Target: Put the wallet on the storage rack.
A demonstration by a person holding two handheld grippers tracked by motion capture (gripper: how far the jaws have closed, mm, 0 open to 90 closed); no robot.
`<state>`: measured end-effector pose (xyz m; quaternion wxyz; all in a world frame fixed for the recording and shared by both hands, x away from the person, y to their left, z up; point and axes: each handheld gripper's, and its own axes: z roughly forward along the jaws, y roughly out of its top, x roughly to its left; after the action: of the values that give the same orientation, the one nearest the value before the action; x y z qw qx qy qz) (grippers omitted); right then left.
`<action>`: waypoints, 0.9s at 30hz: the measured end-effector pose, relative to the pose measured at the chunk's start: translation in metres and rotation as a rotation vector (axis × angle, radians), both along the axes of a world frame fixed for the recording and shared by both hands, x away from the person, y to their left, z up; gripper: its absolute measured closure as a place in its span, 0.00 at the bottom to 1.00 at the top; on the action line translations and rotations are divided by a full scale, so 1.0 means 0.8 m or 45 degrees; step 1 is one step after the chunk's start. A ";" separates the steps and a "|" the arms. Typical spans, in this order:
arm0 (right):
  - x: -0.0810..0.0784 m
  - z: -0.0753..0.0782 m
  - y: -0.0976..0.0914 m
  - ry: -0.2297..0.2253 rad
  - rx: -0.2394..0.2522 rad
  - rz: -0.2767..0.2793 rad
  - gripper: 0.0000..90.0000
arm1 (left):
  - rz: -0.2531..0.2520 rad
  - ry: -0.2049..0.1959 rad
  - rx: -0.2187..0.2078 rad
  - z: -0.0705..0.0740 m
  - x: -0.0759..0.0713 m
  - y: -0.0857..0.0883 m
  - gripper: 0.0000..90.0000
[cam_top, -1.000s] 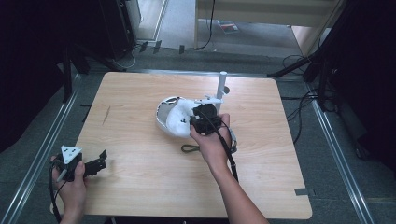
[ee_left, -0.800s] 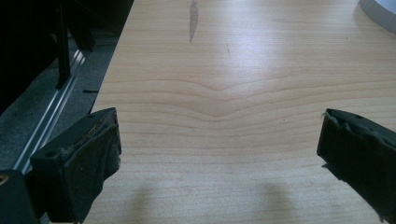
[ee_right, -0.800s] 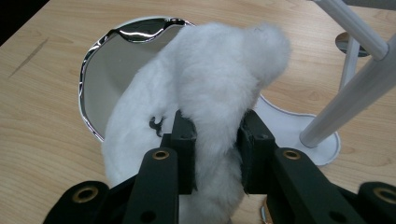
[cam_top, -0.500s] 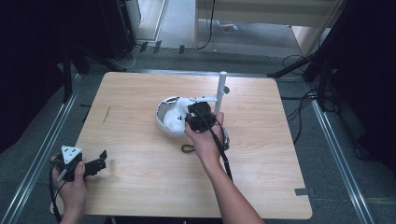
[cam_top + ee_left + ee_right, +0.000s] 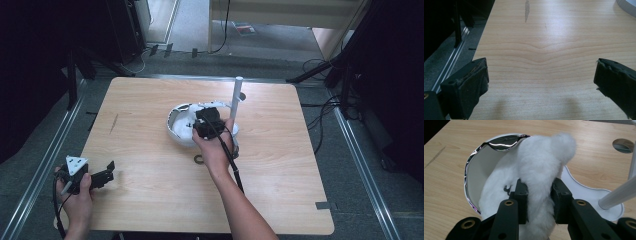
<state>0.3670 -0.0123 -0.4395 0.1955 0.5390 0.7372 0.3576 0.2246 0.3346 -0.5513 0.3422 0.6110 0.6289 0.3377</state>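
We see a light wooden table (image 5: 150,110) on grey carpet (image 5: 360,175). Metal rails (image 5: 45,155) flank it. Cables (image 5: 320,120) trail at right, darkness at far left

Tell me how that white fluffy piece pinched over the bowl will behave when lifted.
The white fluffy piece bulges above the right tongs and narrows where they squeeze it, so it is probably soft and compressible. It drapes into the white bowl, so expect it to flop rather than hold shape. It looks light for its bulk, and the fuzzy surface should resist slipping.

White fluffy piece (image 5: 541,170) lower end hidden behind right gripper (image 5: 539,195), pole (image 5: 621,195) cut off at edge
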 end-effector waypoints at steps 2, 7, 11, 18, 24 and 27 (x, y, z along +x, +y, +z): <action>0.001 -0.002 0.002 0.000 0.004 -0.002 0.78 | -0.001 0.002 0.000 0.000 0.000 0.000 0.00; 0.004 -0.004 0.004 0.003 0.013 -0.002 0.78 | 0.000 0.002 -0.005 0.000 0.000 0.001 0.00; 0.005 -0.006 0.004 0.004 0.027 -0.004 0.77 | -0.001 0.003 0.000 0.000 0.000 0.000 0.00; 0.007 -0.008 0.004 0.013 0.045 0.006 0.76 | -0.001 0.003 0.000 0.000 0.000 0.000 0.00; 0.009 -0.009 0.003 0.004 0.070 0.032 0.73 | -0.002 0.003 0.003 0.000 0.000 0.000 0.00; 0.011 -0.010 0.002 -0.004 0.084 0.053 0.71 | -0.002 0.004 0.006 0.000 0.000 -0.001 0.00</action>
<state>0.3759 -0.0110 -0.4478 0.1713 0.5290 0.7357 0.3866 0.2250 0.3341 -0.5514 0.3401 0.6128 0.6281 0.3382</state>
